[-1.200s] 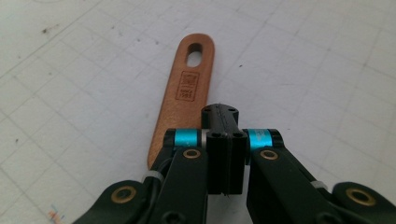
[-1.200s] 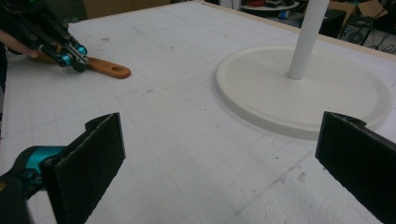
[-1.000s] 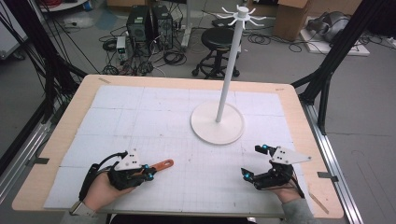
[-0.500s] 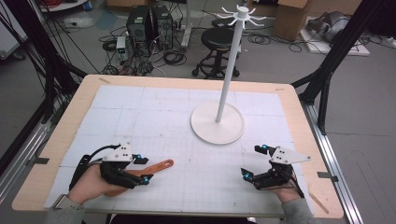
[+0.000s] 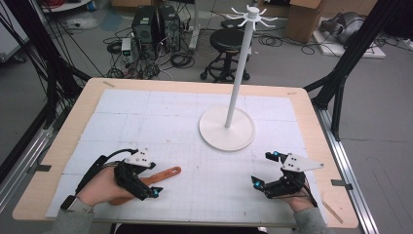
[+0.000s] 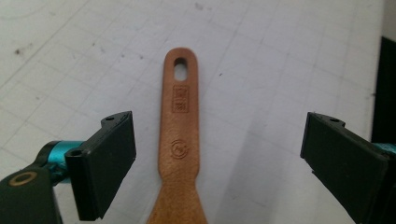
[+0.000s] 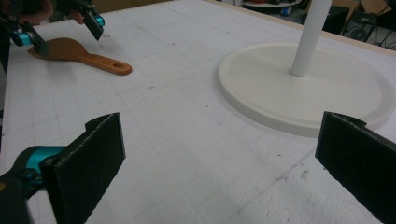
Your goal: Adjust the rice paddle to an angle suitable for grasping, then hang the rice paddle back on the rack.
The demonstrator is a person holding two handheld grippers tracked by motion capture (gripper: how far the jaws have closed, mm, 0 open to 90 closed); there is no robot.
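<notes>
Flat wooden spatula (image 6: 180, 140) lies untouched between left gripper (image 6: 217, 154) jaws just opened wide; right gripper (image 7: 219, 163) gapes too.

White gridded mat (image 5: 160, 122) covers the wooden tabletop (image 5: 83, 105). White stand (image 5: 227, 129): round base on mat, upright pole, hooks at top. Behind the tabletop: black stool (image 5: 228, 46), computer towers (image 5: 151, 27), cables across the floor (image 5: 185, 61).

Left tool (image 5: 146, 184) jaws just opened off wooden spatula (image 5: 163, 174), now flat btwn them.
</notes>
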